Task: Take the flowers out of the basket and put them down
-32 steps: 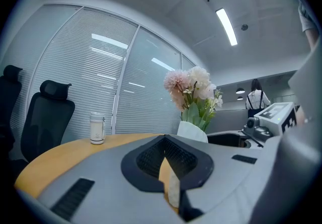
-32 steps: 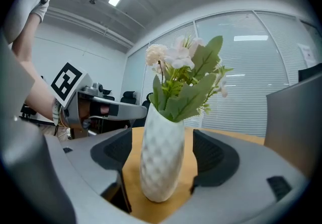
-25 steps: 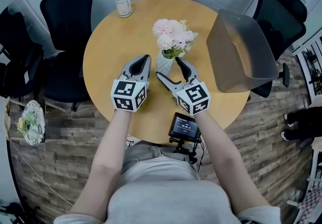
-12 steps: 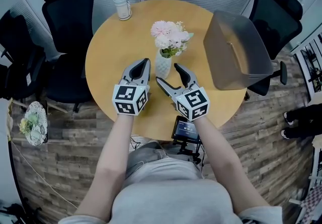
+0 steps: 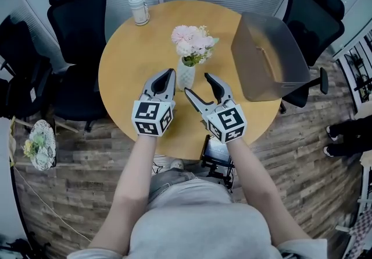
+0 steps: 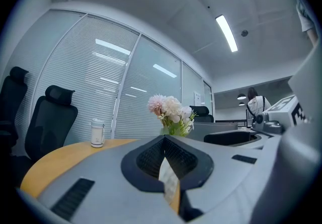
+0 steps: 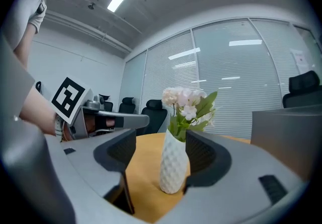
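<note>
Pink and white flowers (image 5: 193, 41) stand upright in a white textured vase (image 5: 186, 75) near the middle of the round wooden table (image 5: 128, 60). The grey basket (image 5: 264, 60) stands at the table's right edge, apart from the flowers. My right gripper (image 5: 199, 85) is open just in front of the vase; its jaws have just been closing a little, with nothing gripped. In the right gripper view the vase (image 7: 173, 165) shows through the gap of the right gripper (image 7: 161, 141). My left gripper (image 5: 167, 73) is shut and holds nothing, left of the vase; its view shows the flowers (image 6: 171, 112) beyond the left gripper (image 6: 165, 142).
A white lidded cup (image 5: 138, 9) stands at the table's far left edge. Black office chairs (image 5: 78, 10) surround the table, one (image 5: 314, 4) behind the basket. A small screen on a stand (image 5: 216, 152) sits below the near table edge. Glass walls with blinds lie behind.
Both grippers have drawn back a little from the vase toward the person. The vase, which was between the right jaws' tips, now stands just beyond them.
</note>
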